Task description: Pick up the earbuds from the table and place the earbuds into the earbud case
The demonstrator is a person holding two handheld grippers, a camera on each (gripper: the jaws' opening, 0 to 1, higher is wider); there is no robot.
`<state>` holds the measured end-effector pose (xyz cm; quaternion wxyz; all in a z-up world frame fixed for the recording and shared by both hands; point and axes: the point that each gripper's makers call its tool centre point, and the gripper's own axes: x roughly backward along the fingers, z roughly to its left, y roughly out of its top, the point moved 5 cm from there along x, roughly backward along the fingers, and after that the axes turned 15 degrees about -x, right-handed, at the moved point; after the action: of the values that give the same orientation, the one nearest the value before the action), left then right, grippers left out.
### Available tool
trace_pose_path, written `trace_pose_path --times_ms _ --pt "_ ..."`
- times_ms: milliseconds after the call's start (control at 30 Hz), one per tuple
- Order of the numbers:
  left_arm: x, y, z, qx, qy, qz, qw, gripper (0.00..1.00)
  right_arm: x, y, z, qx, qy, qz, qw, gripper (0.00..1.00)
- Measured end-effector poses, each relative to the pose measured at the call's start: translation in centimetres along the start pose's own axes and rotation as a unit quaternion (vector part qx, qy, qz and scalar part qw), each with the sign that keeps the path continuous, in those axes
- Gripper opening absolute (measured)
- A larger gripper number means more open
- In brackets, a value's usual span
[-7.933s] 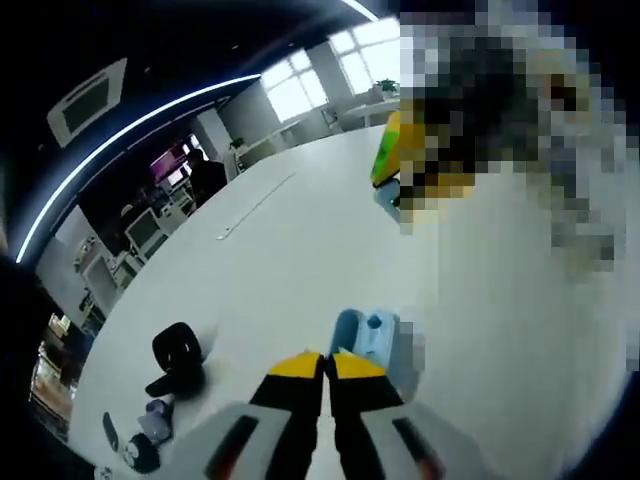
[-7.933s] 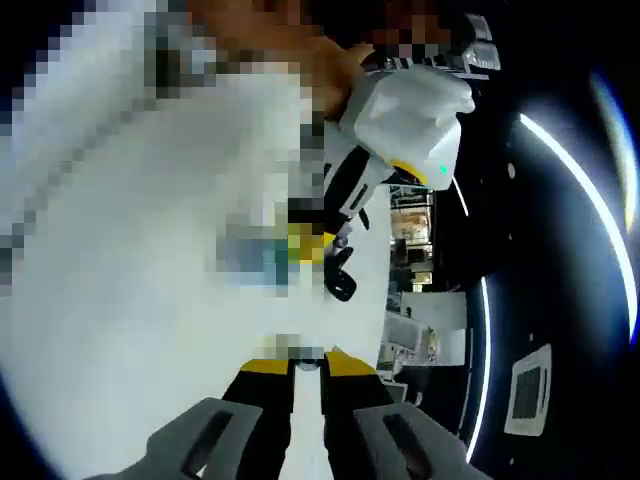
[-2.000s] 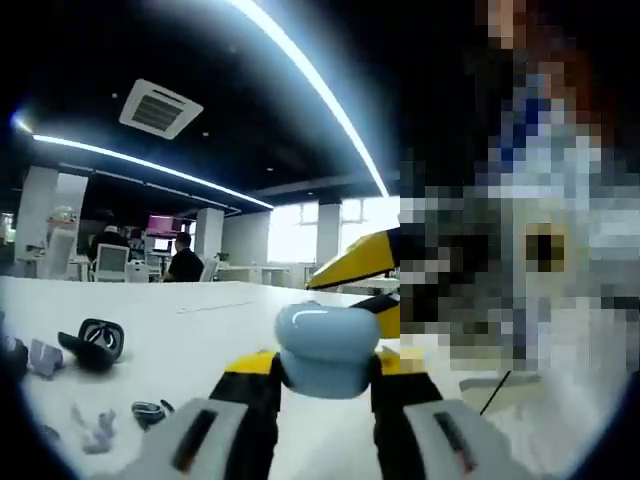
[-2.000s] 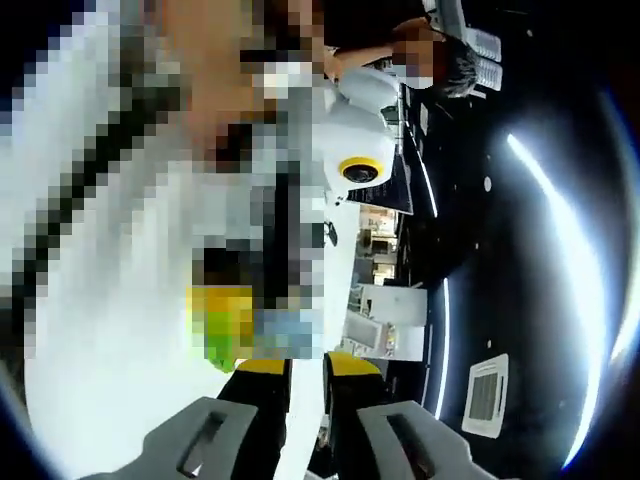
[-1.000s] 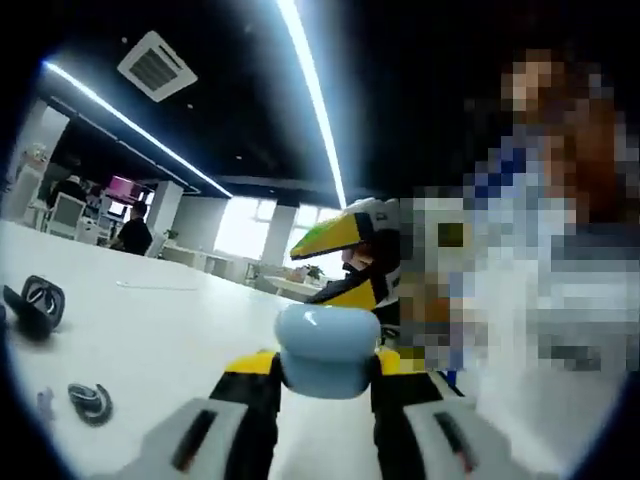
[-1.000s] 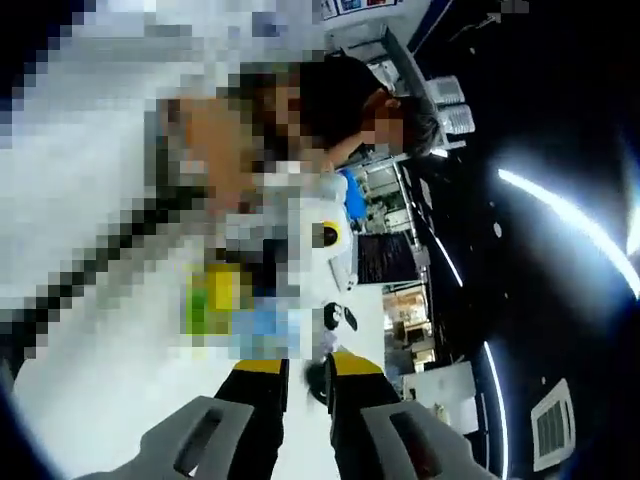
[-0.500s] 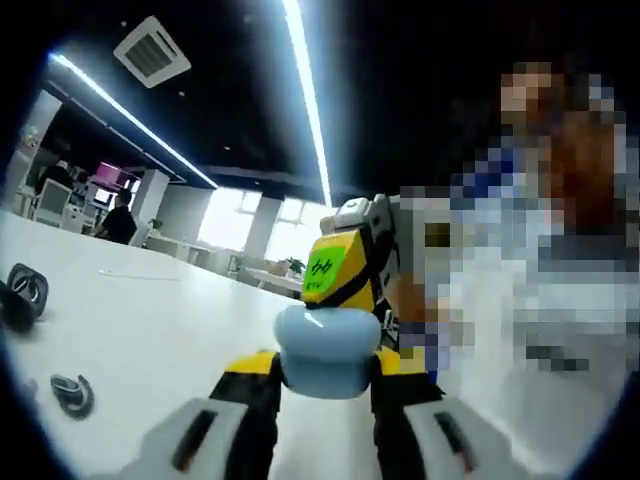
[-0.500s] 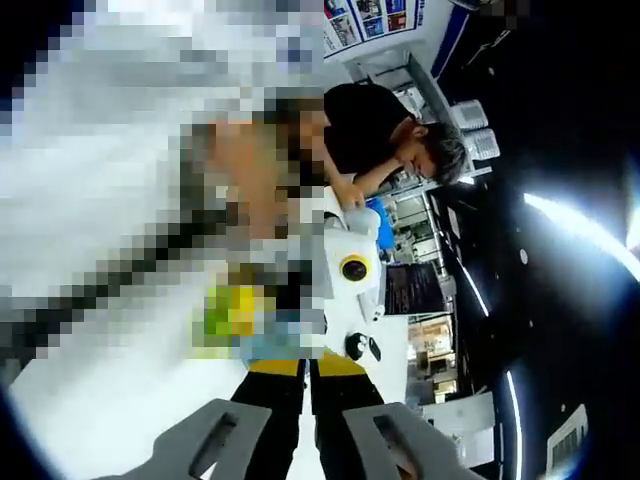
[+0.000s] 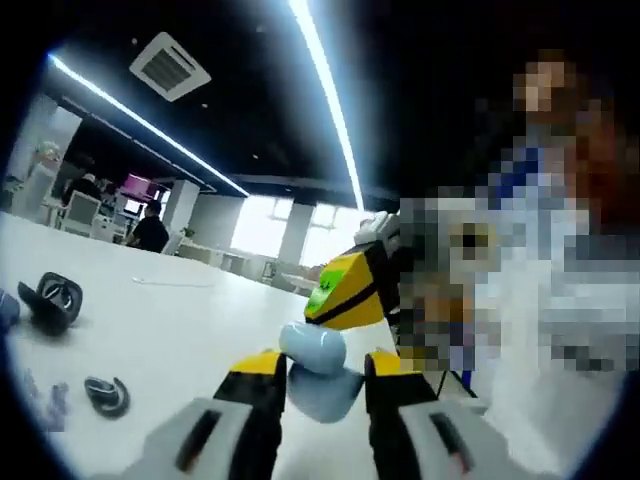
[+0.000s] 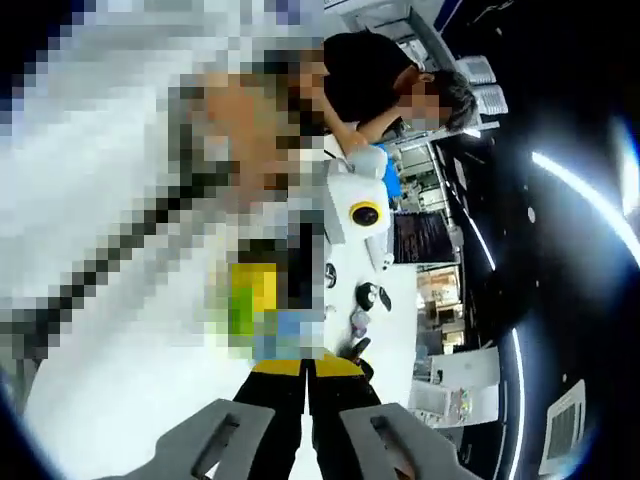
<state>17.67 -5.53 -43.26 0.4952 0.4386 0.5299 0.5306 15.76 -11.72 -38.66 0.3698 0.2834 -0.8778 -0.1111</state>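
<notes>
A: Well, what is the surface like, and the room?

B: A wide white worktop (image 9: 180, 320) in an open office, under a dark ceiling with two long light strips (image 9: 325, 95) and a square air vent (image 9: 170, 68). Bright windows (image 9: 290, 232) stand at the far end, and a seated person in dark clothes (image 9: 152, 230) is by desks beyond the worktop.

A: And how many of each thing?

B: One pale blue earbud case (image 9: 318, 368), lifted off the worktop and gripped between the fingers of the left gripper (image 9: 318, 372). Two dark items lie well apart from it at the left: a black open case (image 9: 52, 300) and a smaller dark grey piece (image 9: 107, 394); I cannot tell whether that one is an earbud.

A: The other gripper?

B: The right gripper (image 9: 350, 290) comes in just above the blue case, its yellow tip touching or nearly touching it. In the right gripper view its fingers (image 10: 285, 385) are almost together; whether they pinch anything I cannot tell.
</notes>
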Motion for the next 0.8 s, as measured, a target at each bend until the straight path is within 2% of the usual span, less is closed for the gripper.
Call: trace_pose_path --times_ms 133,233,367,500,633,733,800 --pt "-0.5 -0.9 -0.1 -0.03 0.007 0.031 0.9991 0.29 -0.6 -0.9 0.1 -0.022 0.009 0.02 0.9995 0.0" --pt "-0.8 -1.5 -0.3 -0.042 0.013 0.04 0.9982 0.29 -0.9 -1.5 0.0 -0.036 0.011 0.029 0.9989 0.0" --pt "-0.7 -2.0 -0.4 -0.098 0.032 0.066 0.9925 0.21 -0.9 -1.9 0.1 -0.052 0.018 0.038 0.9977 0.0" --pt "-0.5 -1.6 -0.7 -0.108 0.034 0.059 0.9918 0.18 -0.7 -2.0 -0.1 -0.064 0.015 0.043 0.9969 0.0" --pt "-0.1 -1.1 -0.6 -0.115 0.04 0.042 0.9917 0.17 -0.3 -1.9 -0.6 -0.082 0.007 0.019 0.9965 0.01" --pt "0.1 -0.8 -0.6 -0.125 0.041 0.034 0.9907 0.17 -0.1 -1.7 -0.7 -0.124 0.011 -0.005 0.9922 0.01" --pt "0.2 -0.6 -0.5 -0.127 0.039 0.028 0.9907 0.17 0.1 -2.1 -0.7 -0.165 0.017 -0.015 0.986 0.05"
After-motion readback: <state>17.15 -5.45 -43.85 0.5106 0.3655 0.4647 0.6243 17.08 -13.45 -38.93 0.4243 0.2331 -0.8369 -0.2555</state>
